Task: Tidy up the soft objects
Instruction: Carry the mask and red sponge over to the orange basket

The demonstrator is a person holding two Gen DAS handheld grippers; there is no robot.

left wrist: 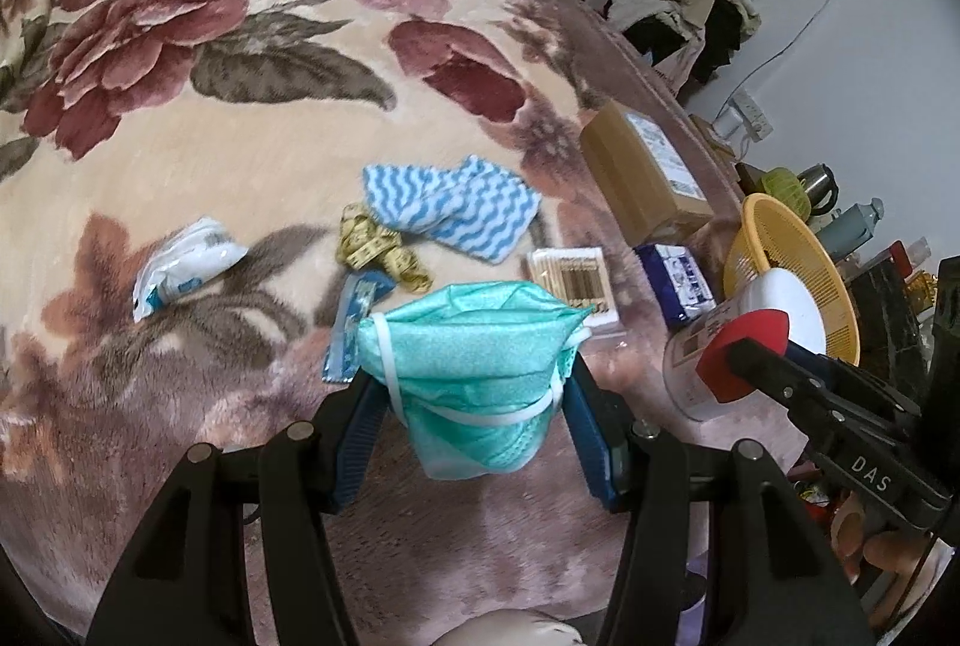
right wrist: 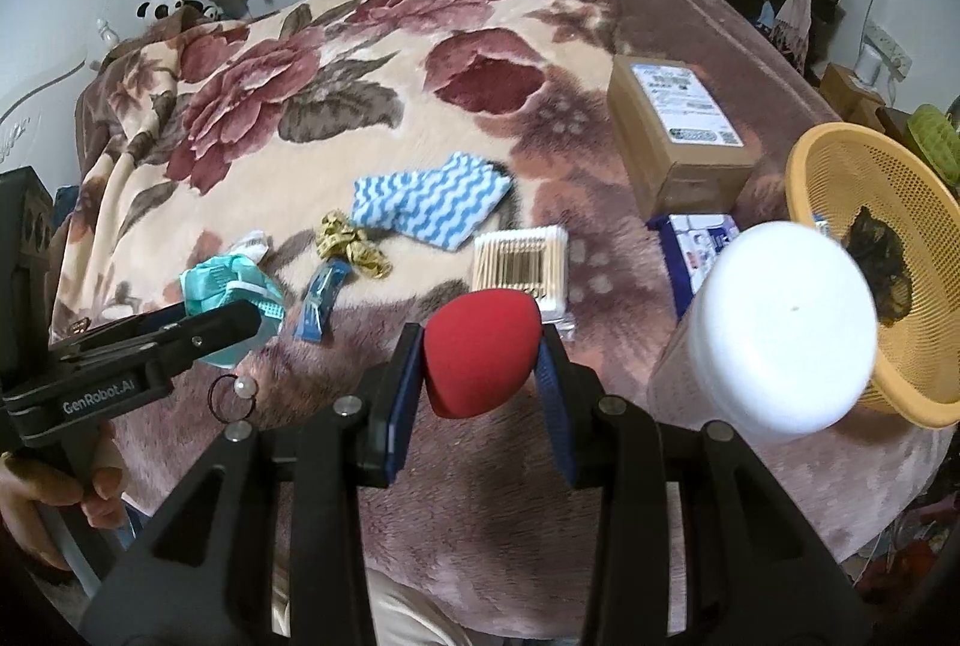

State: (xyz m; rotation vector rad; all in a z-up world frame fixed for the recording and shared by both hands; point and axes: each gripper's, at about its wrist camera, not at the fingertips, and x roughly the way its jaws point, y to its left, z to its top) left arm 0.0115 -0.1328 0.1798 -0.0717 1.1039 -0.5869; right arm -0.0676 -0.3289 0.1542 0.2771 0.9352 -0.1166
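Two soft things hang above the floral blanket [left wrist: 252, 154]: our left gripper [left wrist: 474, 382] pinches a green face mask [left wrist: 474, 346], long axis crosswise; our right gripper [right wrist: 480, 364] squeezes a red sponge [right wrist: 480, 352], tip pointing away. A white-lidded jar [right wrist: 774, 340] stands beside it, before the yellow basket [right wrist: 900, 358].

Plush blanket [right wrist: 372, 118], matt foam sponge [right wrist: 480, 346]

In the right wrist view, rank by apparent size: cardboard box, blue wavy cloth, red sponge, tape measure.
1. cardboard box
2. blue wavy cloth and red sponge: look alike; the sponge is nearer the camera, so unranked
3. tape measure
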